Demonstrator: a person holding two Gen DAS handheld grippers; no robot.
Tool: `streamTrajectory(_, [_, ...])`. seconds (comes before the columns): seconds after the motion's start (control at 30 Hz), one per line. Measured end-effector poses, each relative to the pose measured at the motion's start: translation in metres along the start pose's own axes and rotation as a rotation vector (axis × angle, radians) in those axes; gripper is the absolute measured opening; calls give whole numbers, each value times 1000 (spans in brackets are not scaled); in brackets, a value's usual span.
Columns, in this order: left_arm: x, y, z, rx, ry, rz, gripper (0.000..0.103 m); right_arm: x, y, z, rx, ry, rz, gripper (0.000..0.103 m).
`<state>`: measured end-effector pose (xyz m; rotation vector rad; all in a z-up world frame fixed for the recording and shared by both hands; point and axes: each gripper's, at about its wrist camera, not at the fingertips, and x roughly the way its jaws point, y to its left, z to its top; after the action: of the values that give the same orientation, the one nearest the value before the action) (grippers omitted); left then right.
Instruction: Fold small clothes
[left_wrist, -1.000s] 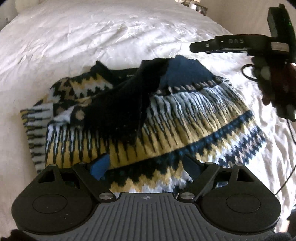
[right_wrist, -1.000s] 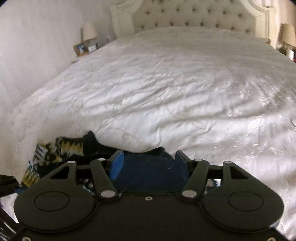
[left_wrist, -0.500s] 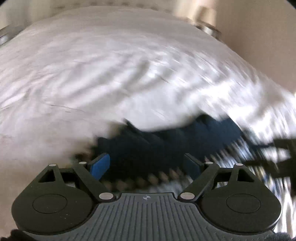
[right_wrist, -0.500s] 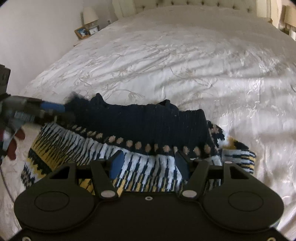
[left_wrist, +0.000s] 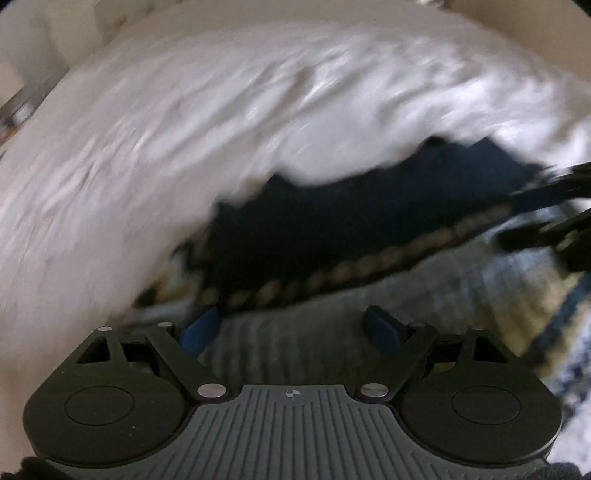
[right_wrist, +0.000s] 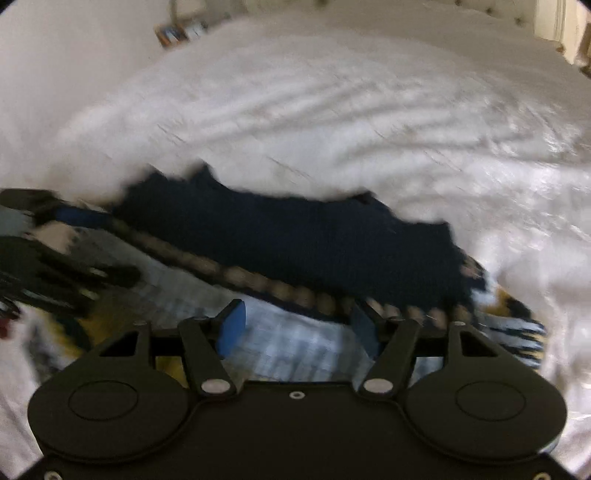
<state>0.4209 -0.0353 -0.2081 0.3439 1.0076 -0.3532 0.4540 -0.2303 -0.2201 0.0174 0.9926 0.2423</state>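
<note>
Bed: white rumpled bedspread (right_wrist: 332, 110) fills both views, all of it smeared by motion blur.
Sweater: patterned knit sweater (right_wrist: 295, 243) lies flat on the bed, navy band farthest from the cameras, a row of tan dots below it, then white, yellow and navy pattern nearest the tongs.
Left tongs: the left tongs (left_wrist: 293, 328) are spread wide over the pale striped knit, nothing pinched; whether the blue pads touch the cloth, can't tell through the blur.
Right tongs: the right tongs (right_wrist: 297, 328) are spread too, less wide, tips by the tan-dot row, nothing pinched between them.
Left view only: the right tongs poke in from the right edge over the sweater (left_wrist: 332, 236), and a strip of wall shows past the bed top right.
Right view only: the left tongs come in at the left edge, a sleeve (right_wrist: 517, 325) pokes out of the sweater's right side, and a blurred bedside stand (right_wrist: 181, 31) sits top left.
</note>
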Motion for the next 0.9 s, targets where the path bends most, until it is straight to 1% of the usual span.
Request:
streamTrajectory(0.03, [4, 10, -4, -36, 18, 13, 90, 3, -7, -3, 17, 17, -27, 64])
streamTrajectory(0.07, [7, 21, -8, -77, 28, 9, 96, 5, -17, -5, 38, 27, -53, 64])
streamTrajectory(0.1, [8, 30, -11, -111, 39, 2, 99, 5, -24, -8, 49, 32, -88, 64])
streamTrajectory(0.17, [8, 40, -15, -131, 52, -2, 99, 2, -38, -12, 54, 35, -130, 64])
streamTrajectory(0.23, [6, 43, -15, -129, 59, -5, 99, -1, -47, -15, 61, 35, -130, 64])
streamTrajectory(0.3, [0, 44, -12, -147, 71, 8, 97, -6, -48, -16, 56, 33, -137, 64])
streamTrajectory(0.33, [-10, 44, -12, -169, 61, 13, 97, -9, -47, -16, 62, 30, -136, 65])
streamTrajectory(0.37, [-21, 46, -10, -193, 34, 3, 97, -13, -44, -15, 80, 20, -128, 67])
streamTrajectory(0.43, [-40, 39, -6, -230, -20, -45, 97, -26, -42, -16, 125, -19, -95, 67])
streamTrajectory(0.47, [-47, 32, -3, -228, -34, -70, 97, -32, -39, -18, 140, -33, -81, 67])
streamTrajectory(0.53, [-54, 14, 4, -193, -50, -117, 97, -40, -32, -25, 149, -48, -67, 67])
streamTrajectory(0.63, [-51, -12, 17, -144, -55, -163, 97, -51, -24, -37, 181, -57, -57, 67])
streamTrajectory(0.73, [-33, -31, 32, -118, -34, -153, 97, -63, -24, -49, 208, -59, -53, 69])
streamTrajectory(0.77, [-22, -35, 36, -116, -16, -144, 97, -68, -26, -53, 222, -59, -51, 72])
streamTrajectory(0.87, [5, -42, 36, -96, 65, -116, 98, -79, -39, -63, 285, -60, -45, 72])
streamTrajectory(0.9, [14, -43, 36, -82, 88, -109, 100, -82, -46, -66, 307, -59, -50, 73])
